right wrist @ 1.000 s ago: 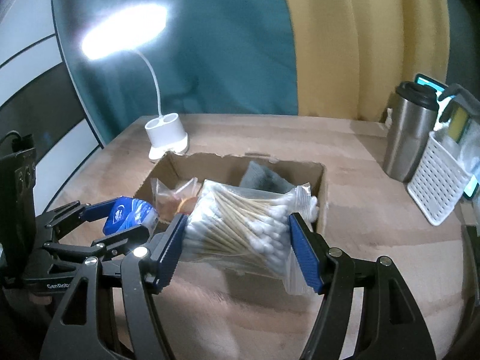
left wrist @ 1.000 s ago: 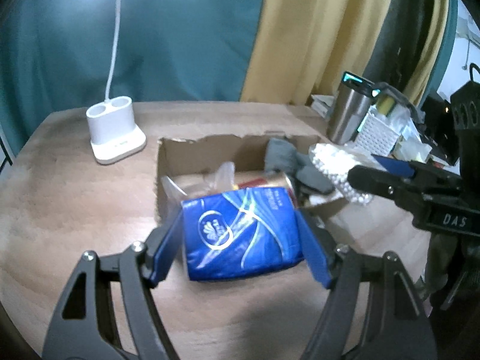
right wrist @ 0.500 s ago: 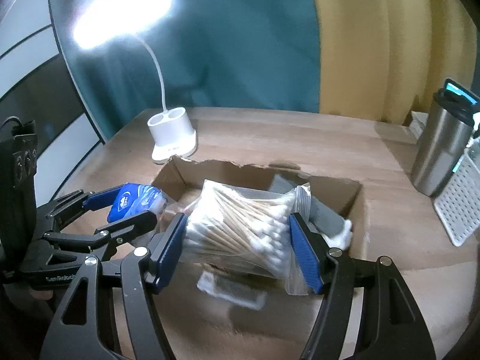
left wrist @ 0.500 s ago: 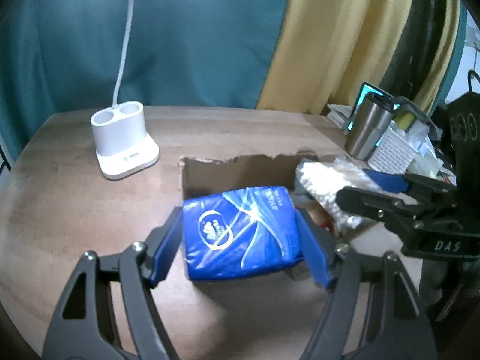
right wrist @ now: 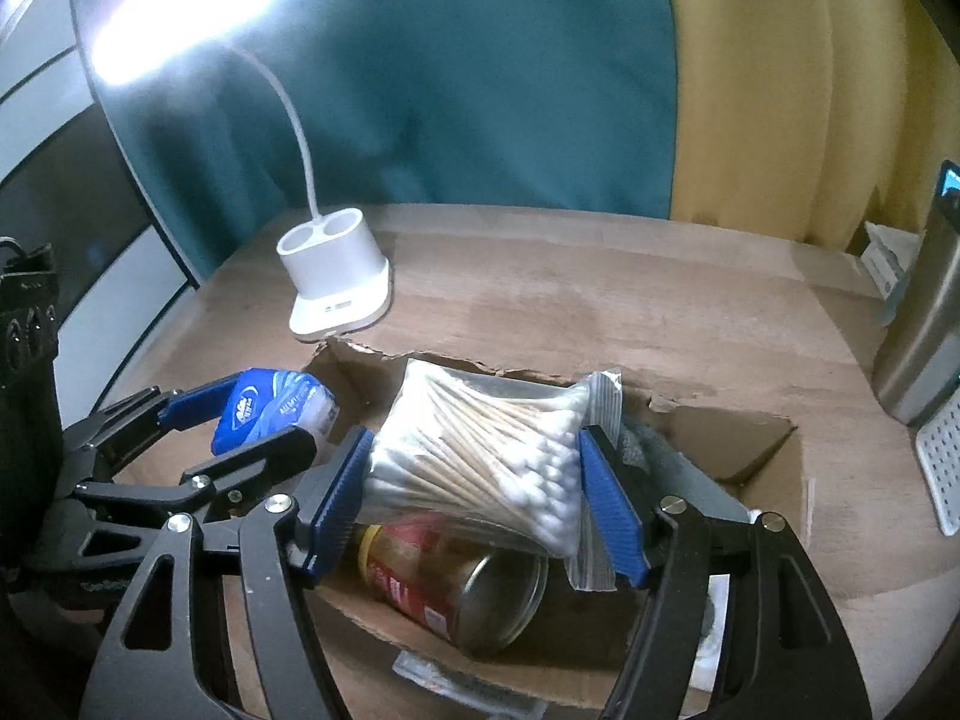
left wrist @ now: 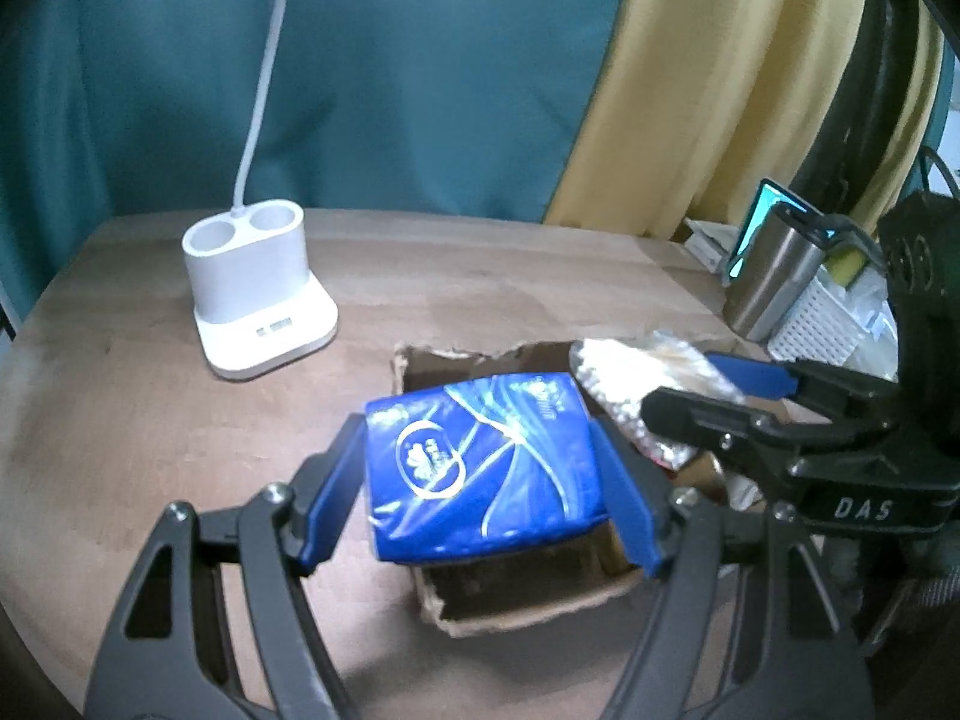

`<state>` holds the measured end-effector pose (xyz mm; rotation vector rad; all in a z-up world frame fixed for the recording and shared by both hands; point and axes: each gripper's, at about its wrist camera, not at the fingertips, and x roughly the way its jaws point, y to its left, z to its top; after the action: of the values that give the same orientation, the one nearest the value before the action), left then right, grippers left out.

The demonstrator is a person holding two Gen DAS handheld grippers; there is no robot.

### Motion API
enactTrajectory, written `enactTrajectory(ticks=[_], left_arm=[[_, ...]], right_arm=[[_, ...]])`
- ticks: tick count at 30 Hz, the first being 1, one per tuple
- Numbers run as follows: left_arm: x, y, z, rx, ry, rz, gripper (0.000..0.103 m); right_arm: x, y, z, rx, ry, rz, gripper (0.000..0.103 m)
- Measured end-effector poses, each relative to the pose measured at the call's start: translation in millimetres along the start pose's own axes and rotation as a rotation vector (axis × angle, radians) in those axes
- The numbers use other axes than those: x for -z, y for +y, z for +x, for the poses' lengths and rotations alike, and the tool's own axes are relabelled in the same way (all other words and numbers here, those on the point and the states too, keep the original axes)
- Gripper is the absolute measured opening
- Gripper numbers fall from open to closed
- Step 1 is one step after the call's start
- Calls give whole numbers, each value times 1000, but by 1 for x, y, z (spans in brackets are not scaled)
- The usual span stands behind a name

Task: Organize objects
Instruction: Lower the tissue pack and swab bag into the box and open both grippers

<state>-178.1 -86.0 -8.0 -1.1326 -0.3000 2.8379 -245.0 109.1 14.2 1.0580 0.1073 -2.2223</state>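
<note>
My left gripper point(left wrist: 480, 489) is shut on a blue tissue pack point(left wrist: 477, 462) and holds it over the left part of the open cardboard box point(left wrist: 528, 612). My right gripper point(right wrist: 474, 498) is shut on a clear bag of cotton swabs point(right wrist: 480, 456) and holds it above the box point(right wrist: 738, 438). The tissue pack point(right wrist: 270, 405) and left gripper point(right wrist: 234, 420) show at the left in the right wrist view. The swab bag point(left wrist: 630, 384) and right gripper point(left wrist: 714, 390) show at the right in the left wrist view. A jar with a red label point(right wrist: 456, 582) lies on its side in the box.
A white lamp base point(left wrist: 258, 294) stands on the wooden table point(left wrist: 150, 420) behind and left of the box. A steel tumbler point(left wrist: 774, 276) and a white perforated basket point(left wrist: 822, 324) stand at the right edge. Grey cloth point(right wrist: 678, 468) lies in the box.
Both grippers have moved forward and over the box with their loads. The box now lies directly under them, and the jar inside has come into view.
</note>
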Motion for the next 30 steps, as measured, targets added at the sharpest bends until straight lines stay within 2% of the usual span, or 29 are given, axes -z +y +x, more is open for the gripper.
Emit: enactTrajectory(ticks=[2,4,6,17,21,27,30], left_arm=[[-1,2,5,-2,5,-4,74],[-2,3,10,-7,13,-9,74],[-3,2,12,-8,15,-10,74],[-9,-17,18,4,11,24,74],[-9,-21,34,-12,48,17,75],[-11,-24,30,-21,40,17,83],[-10,-26,25,-32,33,26,84]], right_arm=[[-1,-2,3,4,0,0,75],[-2,-4,4,9,-8,2,82],[-4,-4,2,3,-18,5,84],[6,-24,-15,34,-44,28,84],[12,-35,-22,46,-44,49,84],[20,-43,-33,52,-49,57,84],[24,-43,-37,53,-51,62,84]])
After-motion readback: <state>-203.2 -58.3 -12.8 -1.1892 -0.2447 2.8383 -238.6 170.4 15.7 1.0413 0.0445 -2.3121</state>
